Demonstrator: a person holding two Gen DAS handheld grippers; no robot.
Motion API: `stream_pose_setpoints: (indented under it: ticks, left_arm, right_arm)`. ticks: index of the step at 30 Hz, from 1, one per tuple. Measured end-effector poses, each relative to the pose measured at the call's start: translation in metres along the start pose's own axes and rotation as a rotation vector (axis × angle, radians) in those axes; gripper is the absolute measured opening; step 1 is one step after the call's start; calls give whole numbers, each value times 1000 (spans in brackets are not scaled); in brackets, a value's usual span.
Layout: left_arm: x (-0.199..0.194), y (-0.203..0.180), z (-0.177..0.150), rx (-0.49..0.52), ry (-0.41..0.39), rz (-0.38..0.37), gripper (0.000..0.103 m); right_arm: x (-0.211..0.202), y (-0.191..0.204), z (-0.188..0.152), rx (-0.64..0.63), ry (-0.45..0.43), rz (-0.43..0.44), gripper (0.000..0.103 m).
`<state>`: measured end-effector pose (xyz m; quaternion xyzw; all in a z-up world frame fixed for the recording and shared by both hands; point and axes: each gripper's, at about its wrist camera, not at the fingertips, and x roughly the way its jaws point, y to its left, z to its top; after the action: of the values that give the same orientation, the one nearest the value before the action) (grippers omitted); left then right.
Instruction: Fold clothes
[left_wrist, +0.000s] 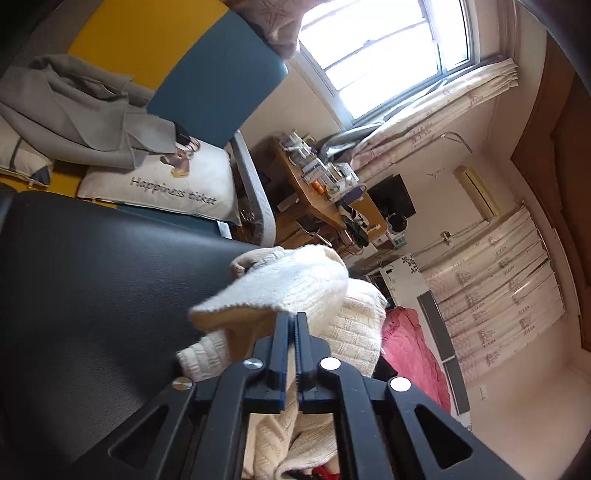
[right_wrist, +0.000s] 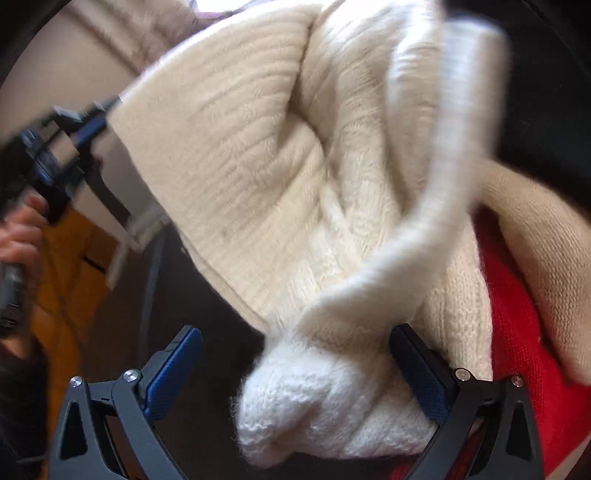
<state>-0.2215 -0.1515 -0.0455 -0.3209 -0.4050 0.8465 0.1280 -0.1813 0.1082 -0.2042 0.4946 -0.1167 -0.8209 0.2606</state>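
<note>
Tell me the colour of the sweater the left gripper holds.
Cream sweater, seen best in the left wrist view.

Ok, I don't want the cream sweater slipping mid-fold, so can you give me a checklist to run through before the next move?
1. Left gripper shut on the cream sweater: ok; its fingers are together on a raised edge of the knit.
2. Right gripper gripping: not ok; its fingers stand wide apart with a rolled part of the sweater between them, unclamped.
3. Sweater spread flat: not ok; it is bunched and partly lifted.
4. Sweater free of other clothes: not ok; it lies against a red garment.
5. Black surface beside the sweater available for laying out: cannot tell; only part shows.
6. Sharp right view: not ok; blurred.
</note>
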Motion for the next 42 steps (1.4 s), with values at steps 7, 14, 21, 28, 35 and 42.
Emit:
stream_pose_setpoints:
  ticks: [7,14,21,28,35,42]
  left_arm:
    - [-46,52,-7,-87,5,6,0]
    - [-1,85,-23,-227,156,-75,40]
    - [69,32,16,151,235,64,59]
    - [111,-35,34,691,356,71,59]
    - [168,-52,9,913,551,45,59]
    - [208,-47,-8,1006,591,96,59]
  right_arm:
    - [9,13,2,-34,23,-42,103]
    - [-39,-44,-21,-29,-2,-43,103]
    - [-51,-48,-36,-58,4,-27,103]
    - [-64,-65,-39,-64,3,4,103]
    - [-76,-74,-47,-89,0,-18,103]
    - [-71,-64,-48,-104,-1,-38,103]
